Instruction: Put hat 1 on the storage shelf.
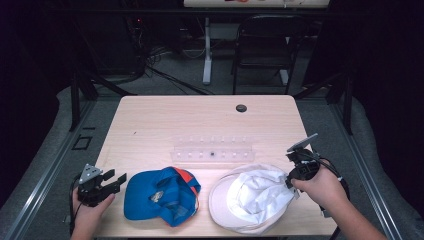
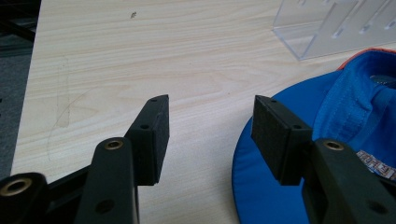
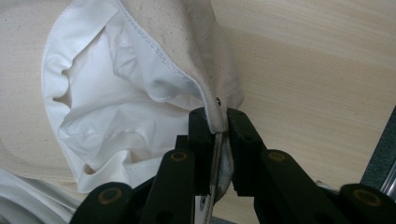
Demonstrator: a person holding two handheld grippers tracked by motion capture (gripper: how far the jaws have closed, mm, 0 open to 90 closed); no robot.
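Right gripper [image 3: 218, 128] pinching white cap [image 1: 250, 197] edge; left gripper [image 1: 114, 181] idling released near blue cap [image 1: 160, 195].
Advice: keep lifting slowly, keeping fabric deep between pads.

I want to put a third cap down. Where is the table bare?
The far half of the table, beyond the clear rack, is bare apart from a small dark disc. The near edge is crowded: blue cap, white cap, both hands.
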